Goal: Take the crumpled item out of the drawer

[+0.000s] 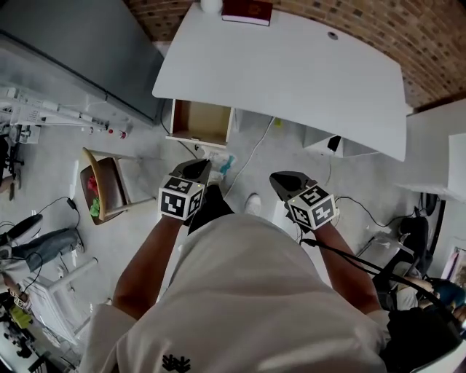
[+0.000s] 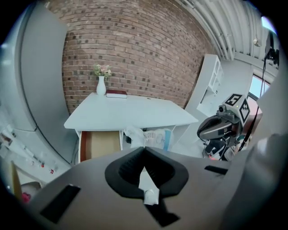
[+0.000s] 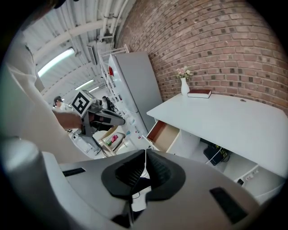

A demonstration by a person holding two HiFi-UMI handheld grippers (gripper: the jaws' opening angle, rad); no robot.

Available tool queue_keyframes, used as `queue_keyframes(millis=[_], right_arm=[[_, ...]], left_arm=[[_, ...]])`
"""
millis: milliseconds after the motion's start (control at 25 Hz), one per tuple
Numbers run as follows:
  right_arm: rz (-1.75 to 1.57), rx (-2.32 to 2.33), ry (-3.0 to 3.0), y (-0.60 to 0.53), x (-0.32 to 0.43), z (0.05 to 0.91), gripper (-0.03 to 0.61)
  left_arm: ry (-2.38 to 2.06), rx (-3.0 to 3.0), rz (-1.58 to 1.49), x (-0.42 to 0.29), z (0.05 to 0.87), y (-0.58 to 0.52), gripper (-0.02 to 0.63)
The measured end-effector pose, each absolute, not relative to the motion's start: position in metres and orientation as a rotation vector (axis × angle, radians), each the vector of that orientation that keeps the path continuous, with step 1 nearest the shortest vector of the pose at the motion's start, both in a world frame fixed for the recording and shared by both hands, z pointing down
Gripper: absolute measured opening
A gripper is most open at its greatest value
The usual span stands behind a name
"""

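Note:
The white desk (image 1: 291,73) has its wooden drawer (image 1: 198,121) pulled open, and the inside that shows is bare. My left gripper (image 1: 202,167) is held in front of the desk, below the drawer, shut on a crumpled white and teal wrapper (image 1: 220,162). In the left gripper view the wrapper (image 2: 134,134) bulges out past the closed tips of the left gripper (image 2: 144,148), with the drawer (image 2: 100,143) behind it. My right gripper (image 1: 280,178) hangs beside it, shut with nothing in it; in its own view the right gripper (image 3: 145,153) shows jaws that meet, and the drawer (image 3: 164,134) lies ahead.
A dark red book (image 1: 247,10) and a white vase (image 2: 101,85) stand at the desk's back. A grey cabinet (image 1: 80,51) is on the left. A wooden box (image 1: 102,186) with red and green things sits on the floor. A white cable (image 1: 251,156) runs under the desk.

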State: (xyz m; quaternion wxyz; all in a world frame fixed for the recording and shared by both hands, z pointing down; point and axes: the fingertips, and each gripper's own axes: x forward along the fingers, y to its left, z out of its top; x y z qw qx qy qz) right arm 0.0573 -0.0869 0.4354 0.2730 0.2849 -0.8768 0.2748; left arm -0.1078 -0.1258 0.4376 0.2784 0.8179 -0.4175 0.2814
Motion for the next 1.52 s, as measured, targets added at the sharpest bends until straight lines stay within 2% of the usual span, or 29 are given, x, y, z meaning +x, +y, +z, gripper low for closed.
queue_keyframes(millis=[640, 1520], right_arm=[[0.710, 0.745, -2.414, -0.048, 0.084, 0.413, 0.032], [0.670, 0.735, -2.443, -0.038, 0.087, 0.397, 0.029]], left_arm=[[-1.177, 2.193, 0.714, -0.067, 0.411, -0.076, 0.023], [-1.202, 2.191, 0.728, -0.067, 0.402, -0.066, 0.023]])
